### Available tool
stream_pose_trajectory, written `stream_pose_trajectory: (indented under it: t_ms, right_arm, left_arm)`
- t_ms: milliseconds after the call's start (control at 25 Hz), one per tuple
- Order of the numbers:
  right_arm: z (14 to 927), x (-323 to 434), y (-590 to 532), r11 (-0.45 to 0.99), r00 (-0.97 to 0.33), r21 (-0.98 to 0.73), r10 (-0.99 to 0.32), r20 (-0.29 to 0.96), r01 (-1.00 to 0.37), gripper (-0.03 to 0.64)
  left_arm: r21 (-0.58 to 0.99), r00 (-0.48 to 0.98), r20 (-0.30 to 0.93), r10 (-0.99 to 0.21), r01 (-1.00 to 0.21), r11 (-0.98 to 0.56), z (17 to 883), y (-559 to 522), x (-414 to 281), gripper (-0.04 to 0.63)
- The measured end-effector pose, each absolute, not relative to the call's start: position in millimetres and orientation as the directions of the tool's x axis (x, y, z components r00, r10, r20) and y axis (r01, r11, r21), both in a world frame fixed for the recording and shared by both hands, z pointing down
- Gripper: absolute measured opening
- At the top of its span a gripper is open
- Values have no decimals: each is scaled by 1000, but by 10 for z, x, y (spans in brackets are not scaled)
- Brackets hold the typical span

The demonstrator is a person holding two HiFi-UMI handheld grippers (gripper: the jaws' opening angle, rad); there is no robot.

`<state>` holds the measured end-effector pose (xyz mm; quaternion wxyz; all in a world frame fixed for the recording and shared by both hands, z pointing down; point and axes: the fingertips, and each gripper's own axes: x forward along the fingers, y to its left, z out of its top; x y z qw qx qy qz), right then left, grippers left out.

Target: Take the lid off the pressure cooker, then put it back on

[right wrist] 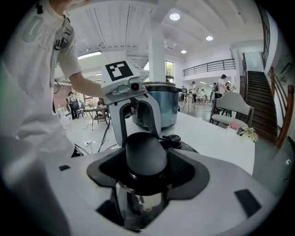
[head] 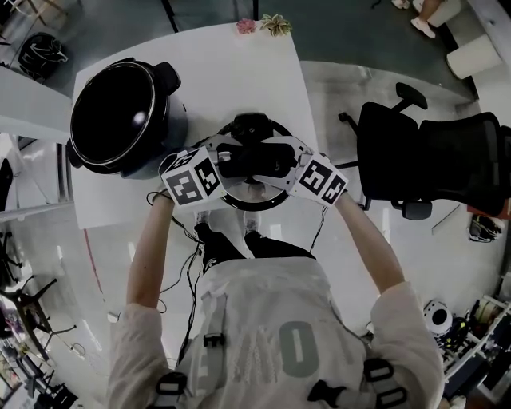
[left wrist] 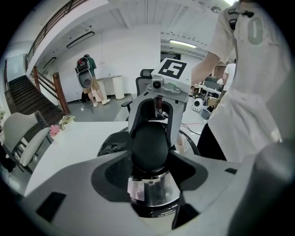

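Note:
The pressure cooker pot (head: 120, 116) stands open on the left of the white table (head: 239, 76), its dark inside showing; in the right gripper view the pot (right wrist: 161, 103) is behind the lid. The round lid (head: 254, 200) is off the pot, to its right, over the table's front edge. Its black handle (head: 254, 162) is gripped from both ends. My left gripper (head: 226, 165) is shut on the handle's left end (left wrist: 150, 140), and my right gripper (head: 286, 165) on its right end (right wrist: 145, 154). Whether the lid touches the table I cannot tell.
A black office chair (head: 435, 160) stands right of the table. Small flowers (head: 263, 24) sit at the table's far edge. Cables (head: 188, 264) hang below the front edge by the person's legs. A white chair (right wrist: 230, 106) and stairs (right wrist: 272, 106) lie beyond the table.

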<state>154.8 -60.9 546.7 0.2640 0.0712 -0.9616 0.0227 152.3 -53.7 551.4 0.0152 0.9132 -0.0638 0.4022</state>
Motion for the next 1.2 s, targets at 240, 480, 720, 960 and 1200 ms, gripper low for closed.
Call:
stream_pose_trajectory:
  t_ms: [240, 480, 720, 960, 1200]
  right_arm:
    - [5535, 1575, -635, 988, -850, -10, -126, 512, -152, 295]
    - [5534, 1570, -633, 987, -845, -26, -121, 522, -157, 296]
    - [5350, 1590, -664, 972, -866, -114, -126, 483, -205, 342]
    - [4695, 1682, -862, 926, -875, -57, -331, 354, -374, 263]
    - [3942, 2109, -1137, 664, -656, 62, -746, 113, -745, 130]
  left_arm:
    - [-31, 690, 714, -116, -135, -990, 5551, -563, 1549, 253]
    - [-23, 718, 684, -131, -159, -987, 5549, -567, 1547, 254]
    - [33, 744, 640, -193, -277, -960, 5392, -658, 1445, 301]
    - [-52, 779, 411, -474, -499, -865, 4515, -932, 1231, 258]
    - [-76, 582, 48, -812, -808, -584, 3605, -955, 884, 92]
